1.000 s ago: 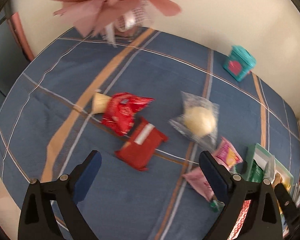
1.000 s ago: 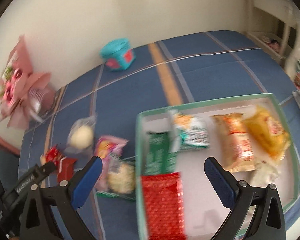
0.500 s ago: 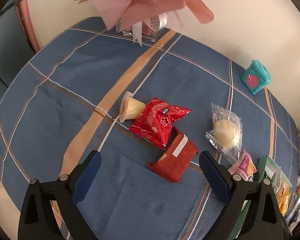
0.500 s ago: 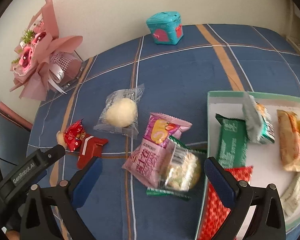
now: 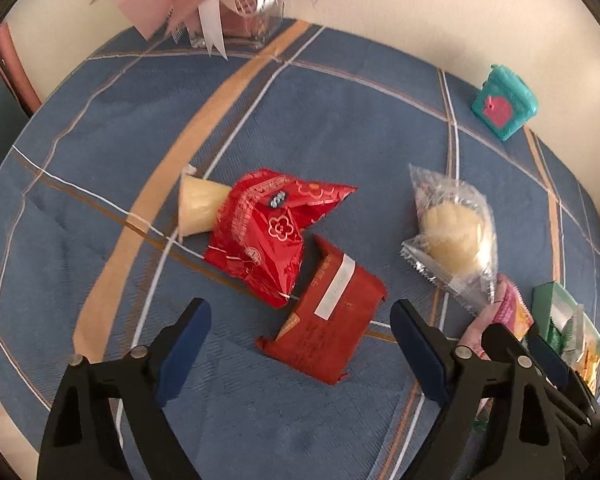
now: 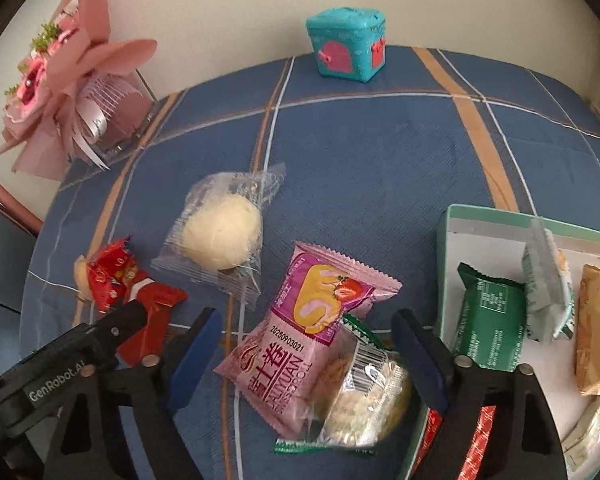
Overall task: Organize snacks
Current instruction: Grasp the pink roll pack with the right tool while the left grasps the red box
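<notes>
Two grippers were at work over the blue plaid cloth, and both sets of jaws were closing without yet pressing on anything. Your left gripper pointed steeply down with the flat red packet lying between its blue fingers, the pads clear of it. Touching that packet's far edge lay the crinkled red pouch, partly covering a pale jelly cup on its side. To the right sat the clear-wrapped bun.

Your right gripper hung over the pink strawberry roll packet, which overlapped a clear-wrapped rice cake; both lay between the fingers, untouched by the pads. Just right of them stood the green-rimmed tray, holding a green bar, a teal-and-white packet and orange packets. Farther back, near the wall, were the teal box and the pink bouquet.
</notes>
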Available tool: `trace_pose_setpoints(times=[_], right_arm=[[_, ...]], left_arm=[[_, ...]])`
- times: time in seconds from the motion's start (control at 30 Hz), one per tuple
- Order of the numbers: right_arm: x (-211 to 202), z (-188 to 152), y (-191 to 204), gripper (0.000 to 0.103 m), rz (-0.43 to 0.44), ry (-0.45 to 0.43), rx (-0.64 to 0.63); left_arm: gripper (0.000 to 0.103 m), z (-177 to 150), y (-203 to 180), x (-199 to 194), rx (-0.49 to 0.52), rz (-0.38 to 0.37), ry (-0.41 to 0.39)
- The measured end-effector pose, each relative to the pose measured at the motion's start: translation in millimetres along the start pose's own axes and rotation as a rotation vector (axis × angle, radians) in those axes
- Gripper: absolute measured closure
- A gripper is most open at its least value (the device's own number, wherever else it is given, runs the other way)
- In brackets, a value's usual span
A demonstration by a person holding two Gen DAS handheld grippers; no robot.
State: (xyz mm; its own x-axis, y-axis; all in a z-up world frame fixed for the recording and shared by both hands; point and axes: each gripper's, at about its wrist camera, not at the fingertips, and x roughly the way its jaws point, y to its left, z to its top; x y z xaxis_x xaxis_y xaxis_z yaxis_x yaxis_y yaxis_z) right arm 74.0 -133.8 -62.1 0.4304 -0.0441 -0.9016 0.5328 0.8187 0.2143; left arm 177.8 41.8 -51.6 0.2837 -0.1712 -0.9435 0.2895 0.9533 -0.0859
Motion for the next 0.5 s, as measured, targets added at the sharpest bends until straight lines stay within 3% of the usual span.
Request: trace_pose_setpoints(times=[0.07, 0.17, 0.23, 0.37, 0.43, 0.5], right_arm=[[7.7, -0.6, 1.8, 0.025, -0.024, 0.013, -0.01], [17.8, -2.0, 2.5, 0.032, -0.033, 0.035, -0.019], [21.1, -2.3, 3.9, 0.034, -0.033, 0.034, -0.02], [19.8, -1.9, 9.0, 0.049, -0.03, 0.026, -0.034], [18.3, -2.4, 12.2, 0.056, -0.025, 0.027, -0.039], [14.7, -1.0, 14.4, 0.06, -0.015, 0.022, -0.041]], left_arm=[[0.021, 0.9, -0.9, 5.7, 0.005, -0.001, 0.011], [0.024, 1.6, -2.8, 13.3, 0.008, -0.018, 0.032], [0.034, 1.8, -5.3, 18.9, 0.013, -0.026, 0.047], [0.041, 0.1, -11.8, 21.1, 0.033, -0.013, 0.049], [0.055, 0.1, -11.9, 18.9, 0.026, -0.015, 0.045], [0.06, -2.0, -12.1, 17.2, 0.014, -0.026, 0.047]])
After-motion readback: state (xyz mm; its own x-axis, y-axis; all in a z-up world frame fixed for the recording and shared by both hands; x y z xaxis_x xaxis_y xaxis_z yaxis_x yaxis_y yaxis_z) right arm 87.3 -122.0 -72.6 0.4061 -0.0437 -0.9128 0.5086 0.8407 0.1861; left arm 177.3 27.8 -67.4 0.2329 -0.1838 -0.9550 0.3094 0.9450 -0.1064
